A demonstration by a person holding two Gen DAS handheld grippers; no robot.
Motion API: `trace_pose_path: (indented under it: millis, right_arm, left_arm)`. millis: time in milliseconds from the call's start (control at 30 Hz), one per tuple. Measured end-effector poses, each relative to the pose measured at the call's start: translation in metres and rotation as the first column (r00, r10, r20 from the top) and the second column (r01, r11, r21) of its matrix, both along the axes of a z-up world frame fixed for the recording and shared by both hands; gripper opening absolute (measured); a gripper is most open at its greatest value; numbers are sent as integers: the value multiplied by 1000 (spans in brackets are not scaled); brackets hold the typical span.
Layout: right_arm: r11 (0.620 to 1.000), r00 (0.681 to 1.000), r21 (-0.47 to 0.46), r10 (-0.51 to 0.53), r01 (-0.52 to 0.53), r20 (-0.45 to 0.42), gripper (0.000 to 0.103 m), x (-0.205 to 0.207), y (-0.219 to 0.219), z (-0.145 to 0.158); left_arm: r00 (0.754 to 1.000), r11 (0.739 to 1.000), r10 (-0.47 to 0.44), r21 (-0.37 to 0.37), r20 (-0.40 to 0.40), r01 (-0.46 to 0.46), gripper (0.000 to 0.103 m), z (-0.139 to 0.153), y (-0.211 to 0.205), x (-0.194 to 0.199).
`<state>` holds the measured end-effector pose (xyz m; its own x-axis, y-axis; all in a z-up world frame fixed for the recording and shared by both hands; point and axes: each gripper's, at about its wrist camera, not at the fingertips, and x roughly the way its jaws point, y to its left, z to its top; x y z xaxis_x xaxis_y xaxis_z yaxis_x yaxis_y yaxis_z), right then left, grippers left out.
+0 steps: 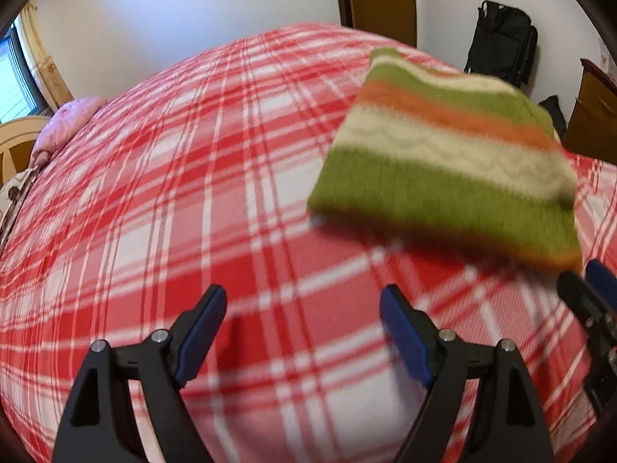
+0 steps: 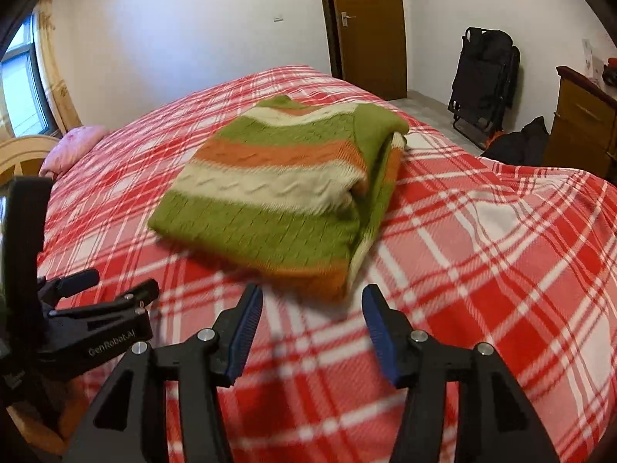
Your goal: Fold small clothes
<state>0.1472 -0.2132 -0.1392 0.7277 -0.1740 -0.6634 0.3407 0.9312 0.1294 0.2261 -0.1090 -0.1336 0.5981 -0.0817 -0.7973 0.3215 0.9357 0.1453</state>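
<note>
- Left wrist view: left gripper [image 1: 302,310] above the bed [image 1: 154,193], fingers [image 1: 204,328] spread wide, nothing between them.
- Ahead and to the right, a folded sweater [image 1: 443,177] striped green, cream and orange, flat on the red-and-white plaid blanket [image 1: 250,270]; blurred.
- At the right edge, part of the right gripper [image 1: 595,289], close to the sweater's near corner.
- Right wrist view: right gripper [image 2: 312,308] just short of the sweater's near edge, fingers [image 2: 380,328] well apart, empty.
- Sweater [image 2: 277,193] mid-bed, one side doubled over into a thick fold on the right.
- Left gripper [image 2: 96,289] at the left edge, beside the sweater, not touching.
- Beyond the bed: pink pillow [image 2: 73,146], brown door [image 2: 366,27], black folded chair [image 2: 486,81], wooden dresser [image 2: 586,119], window [image 2: 19,88].
</note>
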Motion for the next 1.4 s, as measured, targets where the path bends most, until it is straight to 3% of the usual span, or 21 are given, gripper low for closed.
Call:
trace_pose_path:
  millis: [100,367,467,600,733,900,1167,1400]
  right_arm:
    - [1000,1000,1,2,-2,6,55,-14,7,-1]
    - [1000,1000,13,16,-16,0,56,-40,19,-1]
    - [1000,1000,14,17,-17,7,64,-47,23,1]
    - [999,1000,36,16,-17,23,65,-55,25,5]
    - [998,999,50,20,-23,50,65,-63,26,13]
    - [1000,992,23,5,-8,123,65,-80,28,36]
    - [999,965,-45,-13,25,263,65,-113,35,85]
    - [993,926,-104,-19,63,377,65,-140,44,125]
  left_arm:
    - [1000,999,10,-34,-14,-11,85,-2,17,-15]
    - [999,999,41,-21,0,-41,85,6,38,-42]
    - [998,999,50,-4,39,-50,93,16,39,-52]
    - [993,999,42,11,114,-44,93,30,40,-62]
    - [991,999,46,-10,125,-45,94,40,43,-67]
    - [989,998,49,-51,143,-42,100,56,49,-82]
    - [981,996,66,-73,185,-53,100,76,54,-96]
    - [945,992,67,-126,320,-28,100,119,60,-124]
